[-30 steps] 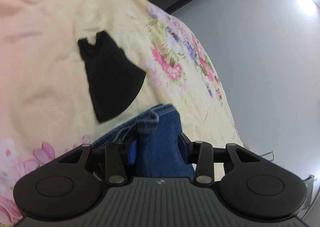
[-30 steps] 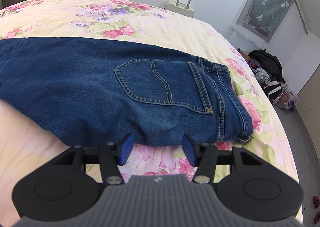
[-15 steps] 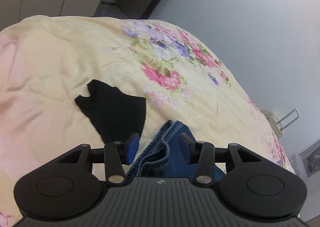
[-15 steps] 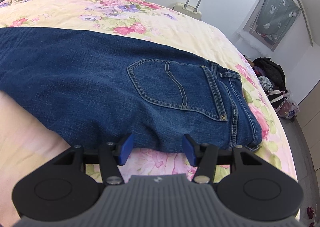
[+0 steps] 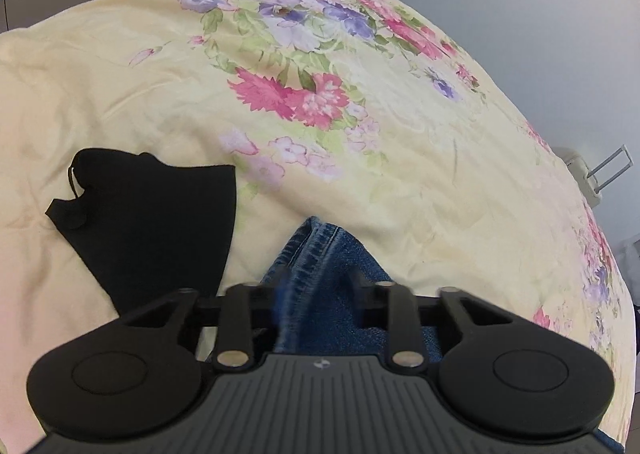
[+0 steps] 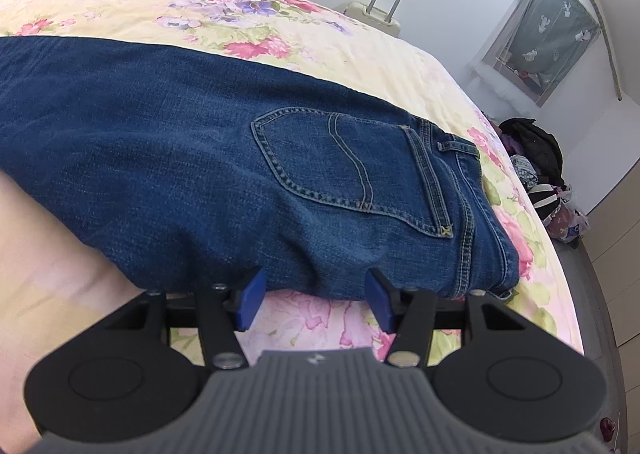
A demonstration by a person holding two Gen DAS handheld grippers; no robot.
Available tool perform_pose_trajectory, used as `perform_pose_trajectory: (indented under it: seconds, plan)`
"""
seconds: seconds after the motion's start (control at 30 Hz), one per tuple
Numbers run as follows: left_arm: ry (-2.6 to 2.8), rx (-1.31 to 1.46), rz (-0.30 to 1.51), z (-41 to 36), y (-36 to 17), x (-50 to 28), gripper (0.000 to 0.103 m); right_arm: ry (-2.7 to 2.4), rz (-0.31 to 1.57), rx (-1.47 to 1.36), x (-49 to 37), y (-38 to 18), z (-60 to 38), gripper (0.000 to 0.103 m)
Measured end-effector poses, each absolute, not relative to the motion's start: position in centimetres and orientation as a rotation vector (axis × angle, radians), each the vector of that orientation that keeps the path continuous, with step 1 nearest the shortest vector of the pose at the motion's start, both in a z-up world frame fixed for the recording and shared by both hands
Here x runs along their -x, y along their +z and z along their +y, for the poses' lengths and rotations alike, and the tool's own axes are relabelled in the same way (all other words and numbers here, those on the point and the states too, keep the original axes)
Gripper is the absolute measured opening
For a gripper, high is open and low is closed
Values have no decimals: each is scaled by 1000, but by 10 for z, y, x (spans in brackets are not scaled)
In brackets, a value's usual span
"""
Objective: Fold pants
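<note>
Thick denim jeans (image 6: 224, 157) feel heavy and floppy, so grab the hems. The left gripper (image 5: 318, 286) has just been closing on a hem; the right gripper (image 6: 314, 300) waits wide open

Left gripper (image 5: 318, 294) fingertips: motion-blurred, state unclear. Jeans (image 6: 200, 157): far leg cut off at left edge.

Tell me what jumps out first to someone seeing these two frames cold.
The blue jeans sprawl across the floral bedspread, back pocket up, with the right gripper open at their near edge. In the left view, the left gripper, jaws just closing, has denim bunched between its fingers, beside a black cloth.
</note>
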State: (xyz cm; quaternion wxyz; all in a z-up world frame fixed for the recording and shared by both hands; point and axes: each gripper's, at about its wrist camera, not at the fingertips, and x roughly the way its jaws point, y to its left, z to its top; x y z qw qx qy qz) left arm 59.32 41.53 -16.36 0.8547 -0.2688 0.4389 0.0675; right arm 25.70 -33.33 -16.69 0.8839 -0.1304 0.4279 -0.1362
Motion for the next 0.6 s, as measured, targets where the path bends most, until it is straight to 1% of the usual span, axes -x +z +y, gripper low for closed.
perform_pose_trajectory:
  seconds: [0.13,0.23,0.3,0.37,0.47,0.5,0.53,0.57,0.6]
  plan:
    - [93,477,781,398,-132,-583,12,-291,871,283,-259,-166,-337,51]
    - [64,431,606,394,-97,-567,12,-307,856,280,-261,-165,-342,51]
    - [105,394,662,396,-99,-577,12,-312,850,277,-261,-167,-345,51]
    - [158,324,747,390,-115,-589,12,-315,848,264,-261,-168,-347,51]
    - [170,315,813,386,-138,-593,13,-316,844,255,-259,-168,-346,51]
    - [155,334,835,388,-144,-593,17,-315,844,253,-257,-168,-347,51]
    - [165,340,850,392,-147,-591,25,-314,843,252,-256,-169,-347,51]
    - [198,336,845,396,-148,-586,28,-316,842,251,-256,-169,-348,51]
    - [222,344,830,403,-145,-579,38,-318,840,247,-255,-169,-348,51]
